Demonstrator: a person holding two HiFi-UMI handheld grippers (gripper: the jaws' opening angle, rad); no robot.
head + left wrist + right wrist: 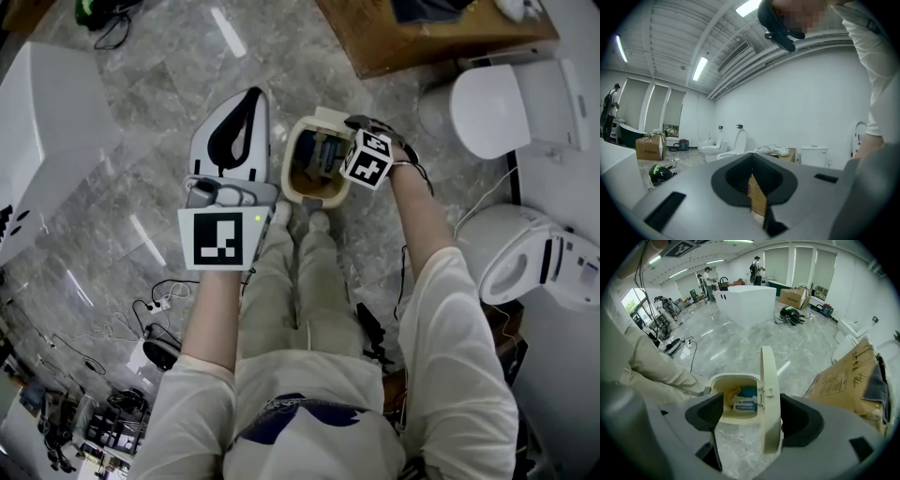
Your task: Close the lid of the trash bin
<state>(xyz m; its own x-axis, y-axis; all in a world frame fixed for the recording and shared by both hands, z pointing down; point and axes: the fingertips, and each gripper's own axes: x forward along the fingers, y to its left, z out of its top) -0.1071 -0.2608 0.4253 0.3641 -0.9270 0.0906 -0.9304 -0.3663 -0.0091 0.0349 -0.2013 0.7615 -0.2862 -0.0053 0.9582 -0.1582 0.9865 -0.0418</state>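
The cream trash bin stands on the floor just ahead of the person's feet, its mouth uncovered and rubbish visible inside. Its lid stands upright on edge. My right gripper points steeply down over the bin, open, with the lid's edge between the two jaws, close to the right pad and apart from the left pad. In the head view the right gripper hangs over the bin's right side. My left gripper is held level to the left of the bin, shut and holding nothing.
A brown cardboard box lies beyond the bin. White toilets stand to the right, and a white counter to the left. Cables and a power strip lie on the marble floor at lower left. People work far off.
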